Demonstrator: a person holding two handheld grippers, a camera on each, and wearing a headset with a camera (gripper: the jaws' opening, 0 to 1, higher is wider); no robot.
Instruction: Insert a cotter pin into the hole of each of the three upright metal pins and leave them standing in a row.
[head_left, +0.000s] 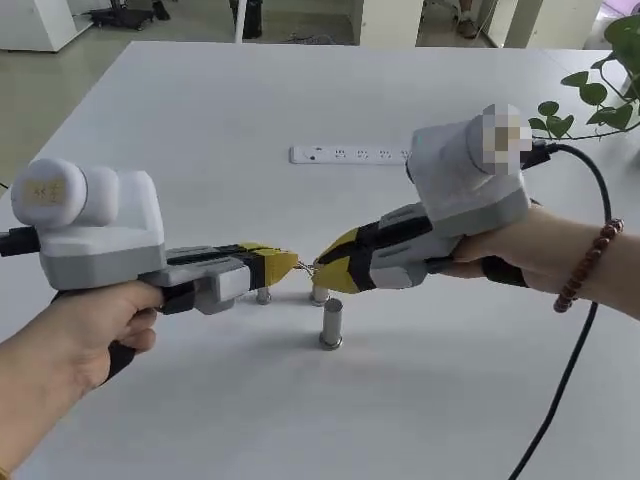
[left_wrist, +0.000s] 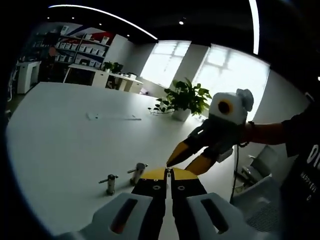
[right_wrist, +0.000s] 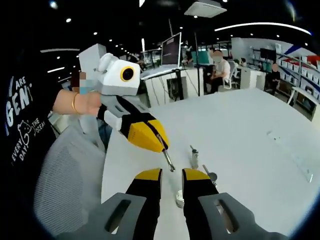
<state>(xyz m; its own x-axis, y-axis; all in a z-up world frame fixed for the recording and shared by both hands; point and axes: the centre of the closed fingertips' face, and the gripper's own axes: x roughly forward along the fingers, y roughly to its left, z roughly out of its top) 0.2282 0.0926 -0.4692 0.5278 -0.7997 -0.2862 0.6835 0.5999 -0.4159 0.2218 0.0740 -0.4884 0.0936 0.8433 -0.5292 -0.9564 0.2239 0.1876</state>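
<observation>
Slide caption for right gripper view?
Left gripper holds a cotter pin before the open right gripper, above three metal pins.

layout on the table (head_left: 180, 110)
the far left pin (head_left: 263, 295) and far right pin (head_left: 320, 294) stand side by side, the near pin (head_left: 331, 326) just in front of the far right one; the left gripper (head_left: 288, 264) reaches in from the left and the right gripper (head_left: 322, 275) from the right, tips near each other over the two far pins; a power strip (head_left: 350, 154) lies well behind, a plant (head_left: 600, 90) at the far right
</observation>
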